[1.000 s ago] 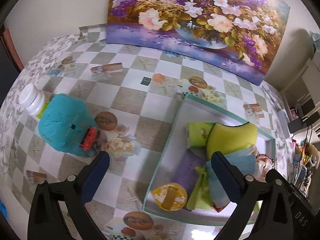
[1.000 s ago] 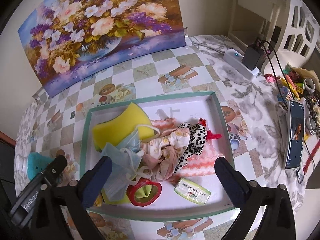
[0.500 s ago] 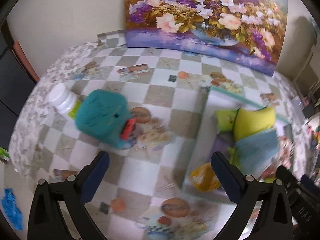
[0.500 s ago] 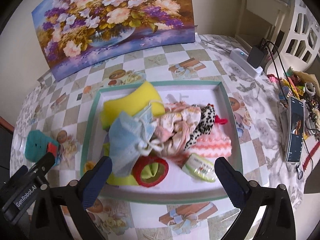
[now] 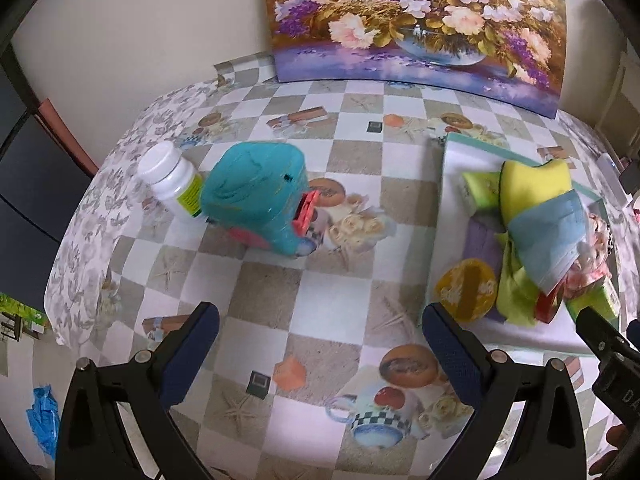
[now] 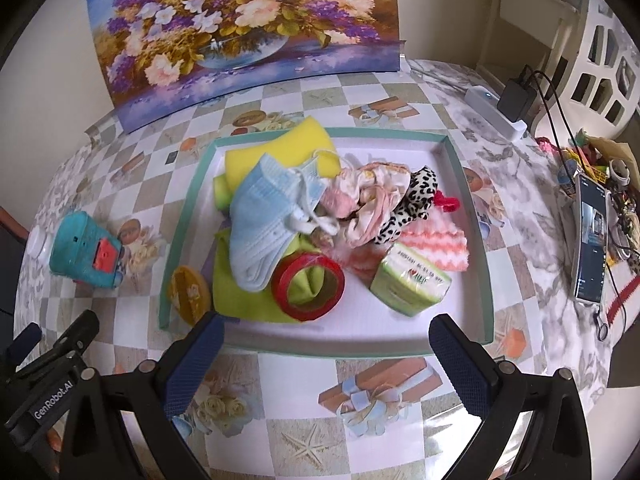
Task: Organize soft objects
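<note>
A teal-rimmed white tray [image 6: 468, 216] holds a pile: a yellow sponge [image 6: 276, 148], a blue face mask [image 6: 268, 216], pink cloth [image 6: 372, 204], a leopard-print piece [image 6: 412, 204], a red tape roll [image 6: 308, 286], a green tissue pack [image 6: 410, 286] and a yellow round item [image 6: 188, 294]. The tray also shows in the left wrist view [image 5: 448, 216]. A teal toy [image 5: 256, 196] lies on the tablecloth left of the tray. My left gripper [image 5: 320, 344] is open and empty, in front of the toy. My right gripper [image 6: 326, 352] is open and empty at the tray's near rim.
A white pill bottle [image 5: 172, 180] stands beside the teal toy. A flower painting [image 6: 244, 28] leans on the back wall. A phone [image 6: 590, 240], a power strip with charger [image 6: 500, 108] and clutter lie at the right. The table edge drops off at the left [image 5: 68, 240].
Both grippers pulled back toward me and rose. The left view swung left, so the teal toy sits nearer the middle. Both stay open and empty.
</note>
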Available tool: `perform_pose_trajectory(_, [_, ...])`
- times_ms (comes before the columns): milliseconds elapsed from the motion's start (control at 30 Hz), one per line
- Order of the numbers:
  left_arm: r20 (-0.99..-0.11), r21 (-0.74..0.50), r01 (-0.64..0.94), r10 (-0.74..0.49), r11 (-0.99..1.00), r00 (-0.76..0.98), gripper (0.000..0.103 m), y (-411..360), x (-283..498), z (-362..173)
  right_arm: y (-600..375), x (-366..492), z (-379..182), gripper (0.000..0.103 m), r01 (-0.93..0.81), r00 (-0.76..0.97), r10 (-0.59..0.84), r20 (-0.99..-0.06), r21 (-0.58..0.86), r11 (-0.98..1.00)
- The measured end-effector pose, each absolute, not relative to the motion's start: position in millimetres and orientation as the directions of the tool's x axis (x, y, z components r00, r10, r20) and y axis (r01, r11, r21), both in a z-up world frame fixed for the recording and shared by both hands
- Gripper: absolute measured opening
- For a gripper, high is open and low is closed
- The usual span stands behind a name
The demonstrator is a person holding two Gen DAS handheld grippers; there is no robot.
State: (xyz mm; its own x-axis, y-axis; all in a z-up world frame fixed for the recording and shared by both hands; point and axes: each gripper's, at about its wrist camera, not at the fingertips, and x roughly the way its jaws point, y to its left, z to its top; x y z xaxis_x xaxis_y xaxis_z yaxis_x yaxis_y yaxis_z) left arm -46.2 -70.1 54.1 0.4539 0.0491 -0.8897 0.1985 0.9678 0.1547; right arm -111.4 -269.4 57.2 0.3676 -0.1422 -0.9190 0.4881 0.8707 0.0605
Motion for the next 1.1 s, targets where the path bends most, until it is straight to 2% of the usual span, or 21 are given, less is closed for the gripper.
perform_pose_trajectory(1100, [-0.913, 0.082, 0.179, 0.001, 0.98, 0.408, 0.101, -54, -41, 53, -258, -110, 59, 0.103, 0.452, 0.375, -0.16, -0.913, 0.029, 0.892])
